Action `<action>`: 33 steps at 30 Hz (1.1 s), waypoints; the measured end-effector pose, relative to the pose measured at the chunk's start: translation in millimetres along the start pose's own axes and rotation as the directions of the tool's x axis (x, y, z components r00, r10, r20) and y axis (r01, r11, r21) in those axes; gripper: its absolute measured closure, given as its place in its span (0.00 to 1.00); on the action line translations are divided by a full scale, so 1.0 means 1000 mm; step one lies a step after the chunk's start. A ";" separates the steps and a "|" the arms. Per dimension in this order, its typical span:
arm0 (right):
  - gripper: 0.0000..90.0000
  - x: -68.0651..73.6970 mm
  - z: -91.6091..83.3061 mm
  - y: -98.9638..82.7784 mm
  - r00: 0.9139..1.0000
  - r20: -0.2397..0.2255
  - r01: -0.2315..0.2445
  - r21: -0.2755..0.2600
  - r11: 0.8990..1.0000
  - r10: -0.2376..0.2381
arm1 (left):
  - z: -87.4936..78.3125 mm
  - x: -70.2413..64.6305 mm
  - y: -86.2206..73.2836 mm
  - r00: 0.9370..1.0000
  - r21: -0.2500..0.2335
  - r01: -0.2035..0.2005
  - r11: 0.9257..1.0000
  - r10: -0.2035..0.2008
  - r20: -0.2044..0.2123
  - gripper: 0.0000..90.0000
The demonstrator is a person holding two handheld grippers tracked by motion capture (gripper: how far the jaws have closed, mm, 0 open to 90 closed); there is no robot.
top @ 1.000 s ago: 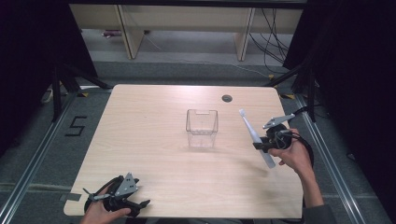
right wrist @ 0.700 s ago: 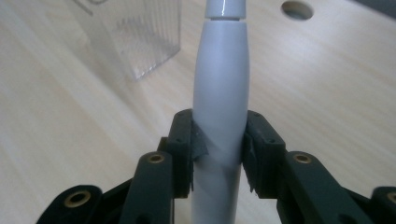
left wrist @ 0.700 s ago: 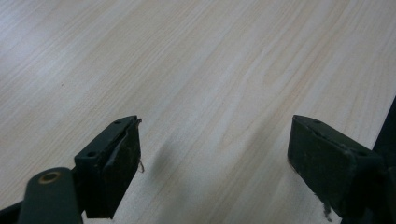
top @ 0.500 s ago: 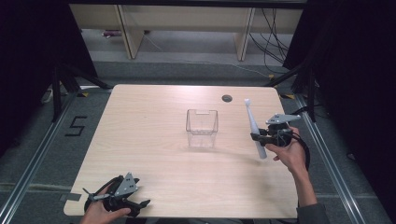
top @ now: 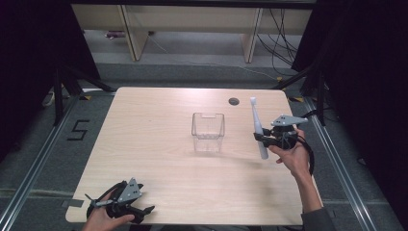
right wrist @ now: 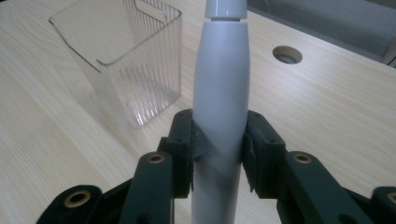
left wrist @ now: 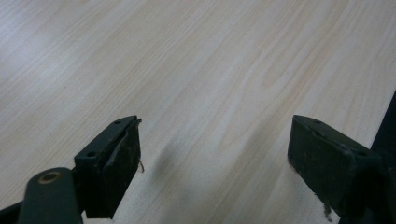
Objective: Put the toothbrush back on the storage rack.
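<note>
A long white toothbrush-like wand (top: 257,126) stands nearly upright above the table's right side, its thin head end up. My right gripper (top: 262,140) is shut on its thick grey-white handle; in the right gripper view the wand (right wrist: 222,88) rises between the pressed pads (right wrist: 254,140). An empty clear plastic box (top: 208,139) stands mid-table, left of the wand, and shows at the upper left in the right gripper view (right wrist: 140,88). My left gripper (top: 144,211) rests near the front left corner, open, with bare wood between its jaws (left wrist: 215,158).
The light wooden table (top: 159,159) has a round cable hole (top: 234,101) near its far edge, behind the box. Dark metal frame rails run along both sides, and shelving legs and cables stand beyond the far edge.
The right hand has turned the wand from a leftward lean to nearly upright and shifted slightly. The left gripper has stayed put.
</note>
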State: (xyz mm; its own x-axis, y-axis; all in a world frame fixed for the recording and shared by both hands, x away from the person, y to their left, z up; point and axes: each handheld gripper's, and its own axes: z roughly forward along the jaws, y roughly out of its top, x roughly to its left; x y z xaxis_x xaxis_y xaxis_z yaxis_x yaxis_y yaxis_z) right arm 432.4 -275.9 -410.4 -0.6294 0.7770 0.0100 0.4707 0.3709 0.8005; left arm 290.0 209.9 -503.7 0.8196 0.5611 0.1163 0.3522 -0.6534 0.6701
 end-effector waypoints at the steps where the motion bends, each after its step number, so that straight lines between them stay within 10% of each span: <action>1: 0.74 0.001 0.000 0.002 1.000 0.005 0.012 -0.010 1.000 -0.012 | 0.000 0.000 0.000 1.000 -0.002 0.006 1.000 -0.006 -0.004 0.19; 33: 0.74 0.022 0.024 0.066 0.997 -0.061 0.040 -0.082 0.996 -0.045 | 0.003 -0.002 -0.001 1.000 0.001 0.022 1.000 -0.022 0.008 0.19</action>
State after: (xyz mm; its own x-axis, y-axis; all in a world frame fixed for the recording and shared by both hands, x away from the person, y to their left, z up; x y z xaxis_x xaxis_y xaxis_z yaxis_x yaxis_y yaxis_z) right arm 464.7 -222.2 -372.3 -0.6864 0.7272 0.0105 0.3930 0.3588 0.8466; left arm 289.8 208.0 -506.4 0.8152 0.5712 0.0962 0.3704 -0.6417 0.6716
